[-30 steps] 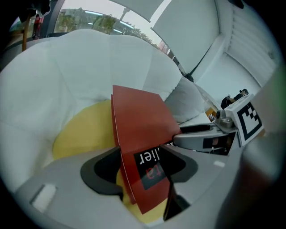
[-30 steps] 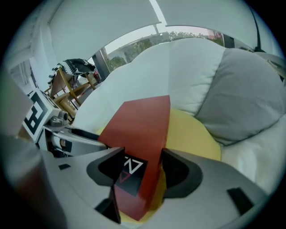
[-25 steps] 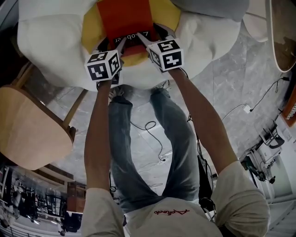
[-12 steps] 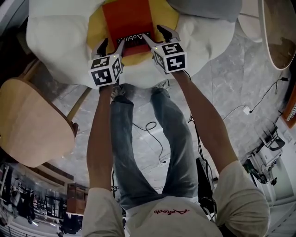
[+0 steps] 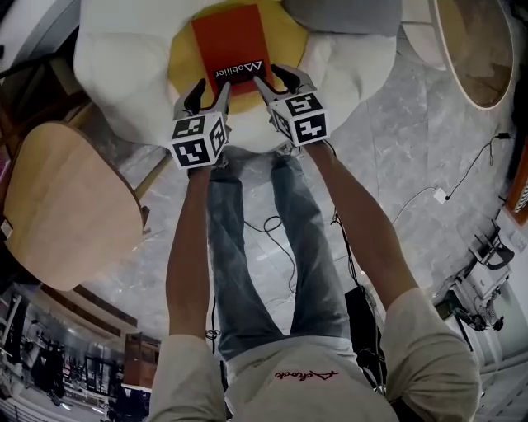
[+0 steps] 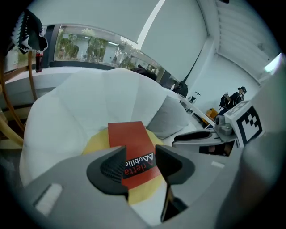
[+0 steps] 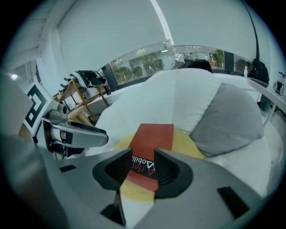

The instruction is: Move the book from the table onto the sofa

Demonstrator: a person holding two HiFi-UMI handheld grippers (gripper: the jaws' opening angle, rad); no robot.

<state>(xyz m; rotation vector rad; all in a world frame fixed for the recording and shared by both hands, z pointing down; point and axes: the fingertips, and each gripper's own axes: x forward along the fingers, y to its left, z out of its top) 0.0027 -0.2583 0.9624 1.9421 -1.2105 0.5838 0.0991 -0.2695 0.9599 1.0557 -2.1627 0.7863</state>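
Note:
The red book [image 5: 235, 41] lies flat on a round yellow cushion [image 5: 289, 37] on the white sofa [image 5: 124, 58]. Both grippers hover side by side just in front of its near edge, clear of it. My left gripper [image 5: 206, 92] is closing its jaws with nothing between them. My right gripper [image 5: 280, 82] is closing too, also empty. In the left gripper view the book [image 6: 129, 138] shows beyond the gap of the left gripper [image 6: 140, 163]. The right gripper view shows the book [image 7: 152, 134] past the right gripper [image 7: 143, 167].
A grey pillow [image 5: 342, 15] leans on the sofa right of the cushion. A wooden chair [image 5: 70, 214] stands at the left, a round table [image 5: 487, 49] at the upper right. Cables [image 5: 272, 227] trail over the marble floor by the person's legs.
Both grippers have lifted and drawn back from the book's near corners. Their jaws stand narrower than before. The book stays on the yellow cushion.

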